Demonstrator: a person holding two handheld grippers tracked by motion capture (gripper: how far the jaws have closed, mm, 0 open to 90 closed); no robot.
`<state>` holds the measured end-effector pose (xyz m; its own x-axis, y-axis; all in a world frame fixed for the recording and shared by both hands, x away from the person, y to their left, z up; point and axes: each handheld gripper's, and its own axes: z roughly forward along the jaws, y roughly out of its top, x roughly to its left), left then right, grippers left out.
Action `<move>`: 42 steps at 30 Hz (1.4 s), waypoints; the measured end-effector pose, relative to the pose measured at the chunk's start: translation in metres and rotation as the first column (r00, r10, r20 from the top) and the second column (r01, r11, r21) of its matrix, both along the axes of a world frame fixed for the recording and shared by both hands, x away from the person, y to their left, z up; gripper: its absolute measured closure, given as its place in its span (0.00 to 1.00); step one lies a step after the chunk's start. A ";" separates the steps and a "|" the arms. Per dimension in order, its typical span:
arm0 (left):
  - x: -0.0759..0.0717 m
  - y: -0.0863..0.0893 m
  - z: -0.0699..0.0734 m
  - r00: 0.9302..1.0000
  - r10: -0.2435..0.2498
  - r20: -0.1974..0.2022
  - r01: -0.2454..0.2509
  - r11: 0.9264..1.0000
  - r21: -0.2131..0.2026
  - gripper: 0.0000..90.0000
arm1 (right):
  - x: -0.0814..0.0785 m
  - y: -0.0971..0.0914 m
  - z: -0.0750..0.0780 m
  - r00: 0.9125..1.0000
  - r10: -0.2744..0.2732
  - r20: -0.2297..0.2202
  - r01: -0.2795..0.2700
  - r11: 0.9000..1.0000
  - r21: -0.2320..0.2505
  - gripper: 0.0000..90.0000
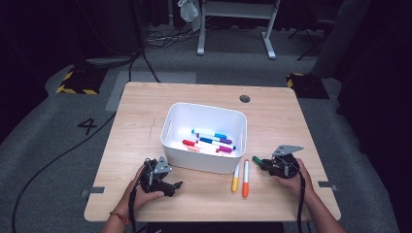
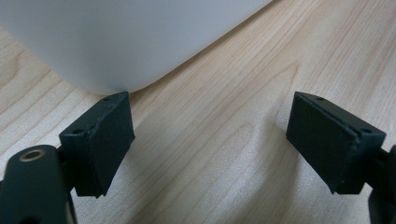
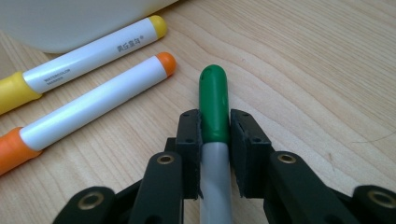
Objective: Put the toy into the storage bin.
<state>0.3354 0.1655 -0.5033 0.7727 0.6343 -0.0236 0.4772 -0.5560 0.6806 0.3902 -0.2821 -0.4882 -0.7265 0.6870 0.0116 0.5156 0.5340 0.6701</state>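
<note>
A white bin [image 1: 204, 165] stands mid-table with several markers [image 1: 212, 141] lying inside. My right gripper [image 1: 265, 163] is at the bin's right front, shut on a green-capped marker [image 3: 214, 100] whose cap sticks out past the jaws [image 1: 257, 160]. Just left of it lie a yellow marker [image 1: 235, 178] [image 3: 84, 50] and an orange marker [image 1: 245, 178] [image 3: 93, 105] on the wood. My left gripper [image 1: 176, 187] rests near the front left of the bin, open, with bare table between its pads [image 2: 108, 140]; the bin's corner [image 2: 116, 42] is just beyond them.
The wooden table [image 1: 141, 111] has a round cable hole [image 1: 245, 98] at the back right. Cables and dark floor surround it. Bare wood lies to the left and behind the bin.
</note>
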 end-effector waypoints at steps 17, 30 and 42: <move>0.000 0.000 0.000 1.000 0.000 0.000 0.000 1.000 0.000 0.17 | -0.009 -0.014 0.039 0.994 0.003 0.110 -0.026 0.979 0.204 0.83; 0.000 0.000 0.000 1.000 0.000 0.000 0.000 1.000 -0.001 0.17 | -0.020 0.000 0.109 0.956 0.080 0.281 -0.160 0.948 0.276 0.83; 0.000 0.000 0.000 1.000 0.000 0.000 0.000 1.000 0.000 0.17 | -0.004 0.034 0.167 0.935 0.172 0.309 -0.249 0.941 0.230 0.83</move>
